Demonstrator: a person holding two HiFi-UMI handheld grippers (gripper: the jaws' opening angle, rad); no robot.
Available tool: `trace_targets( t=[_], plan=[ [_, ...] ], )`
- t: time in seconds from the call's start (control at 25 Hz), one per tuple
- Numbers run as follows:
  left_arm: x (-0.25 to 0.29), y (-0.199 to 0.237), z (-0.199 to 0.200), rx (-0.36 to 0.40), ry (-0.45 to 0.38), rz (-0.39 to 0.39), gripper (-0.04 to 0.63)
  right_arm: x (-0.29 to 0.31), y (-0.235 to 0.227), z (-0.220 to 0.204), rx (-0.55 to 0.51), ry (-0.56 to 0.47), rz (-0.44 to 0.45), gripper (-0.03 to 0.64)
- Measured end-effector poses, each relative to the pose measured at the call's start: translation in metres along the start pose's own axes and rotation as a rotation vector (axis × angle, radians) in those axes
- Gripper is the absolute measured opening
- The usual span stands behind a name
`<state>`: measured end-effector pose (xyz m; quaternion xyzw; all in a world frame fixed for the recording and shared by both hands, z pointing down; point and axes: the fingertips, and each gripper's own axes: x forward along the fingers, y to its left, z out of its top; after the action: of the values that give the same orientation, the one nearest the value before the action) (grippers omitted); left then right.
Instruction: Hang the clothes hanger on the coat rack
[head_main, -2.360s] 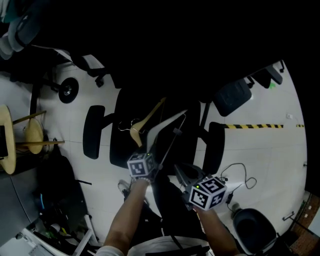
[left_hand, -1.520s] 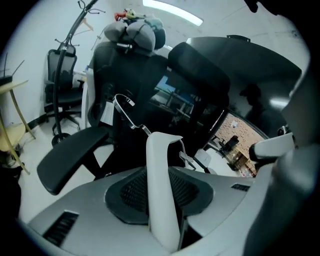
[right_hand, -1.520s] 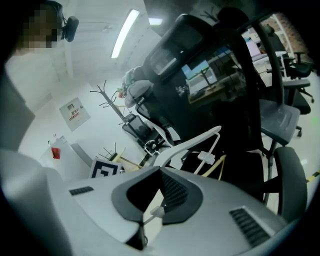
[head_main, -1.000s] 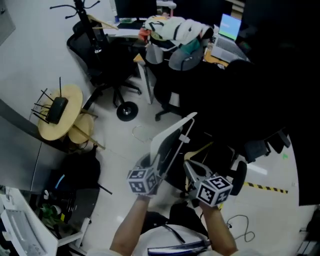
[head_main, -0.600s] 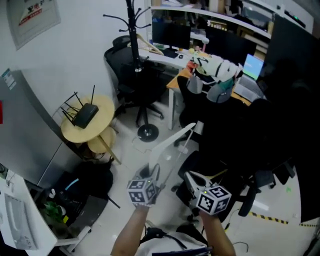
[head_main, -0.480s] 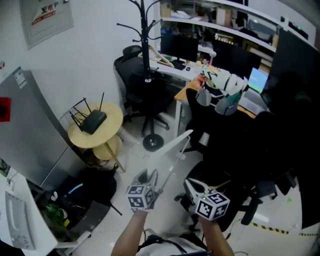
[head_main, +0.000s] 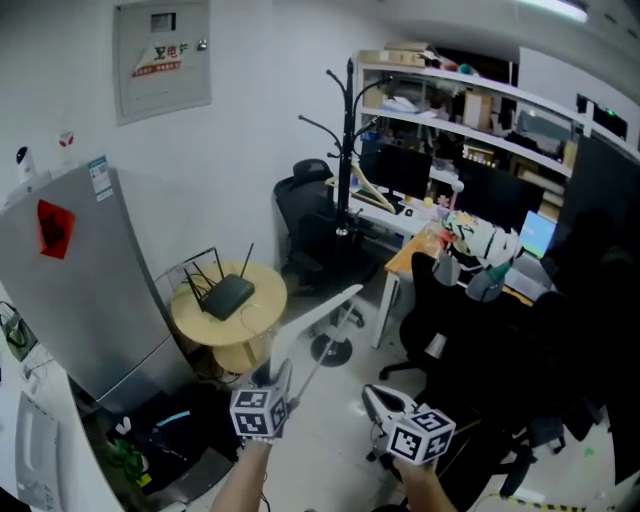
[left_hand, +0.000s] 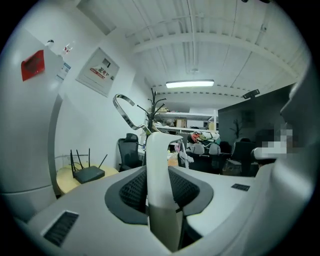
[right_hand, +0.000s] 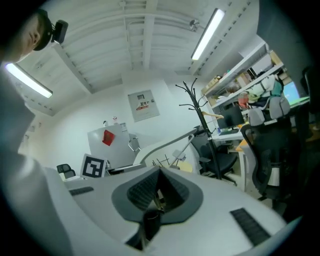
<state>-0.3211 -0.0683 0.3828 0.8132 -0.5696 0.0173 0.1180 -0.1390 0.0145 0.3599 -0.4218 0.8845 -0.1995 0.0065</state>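
1 hanger (head_main: 322, 310) – held by L gripper (head_main: 279, 373) – 1 coat rack (head_main: 347, 150).

Chair (head_main: 305, 225) beside coat rack (head_main: 347, 150), table (head_main: 262, 300) left

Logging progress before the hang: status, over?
Left claw shut on white hanger. Right claw closed. Hanger not yet on coat rack. Black chair at rack's base.

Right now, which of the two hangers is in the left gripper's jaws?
The white hanger: the left gripper has its jaws closed on it. The wooden hanger is well apart, hanging on the black coat rack.
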Motion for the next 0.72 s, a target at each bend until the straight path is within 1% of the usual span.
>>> trace_targets(
  t=[0.16,0.28,0.52,0.6,0.72],
  plan=[
    [-0.005,0.031,0.036,0.041,-0.029,0.029,0.123,0.018,0.019,0.039,-0.044,-0.049,0.032,0.008],
    [0.001,0.049,0.055,0.054,-0.046,0.056,0.123,0.028,0.024,0.056,-0.067,-0.061,0.061,0.008],
    [0.030,0.075,0.092,0.113,-0.084,0.114,0.123,0.059,0.004,0.068,-0.063,-0.081,0.091,0.008],
    [0.042,0.085,0.107,0.135,-0.097,0.139,0.123,0.073,-0.004,0.085,-0.076,-0.102,0.105,0.009],
    [0.067,0.098,0.134,0.159,-0.120,0.177,0.123,0.099,-0.014,0.122,-0.104,-0.145,0.152,0.008]
  ],
)
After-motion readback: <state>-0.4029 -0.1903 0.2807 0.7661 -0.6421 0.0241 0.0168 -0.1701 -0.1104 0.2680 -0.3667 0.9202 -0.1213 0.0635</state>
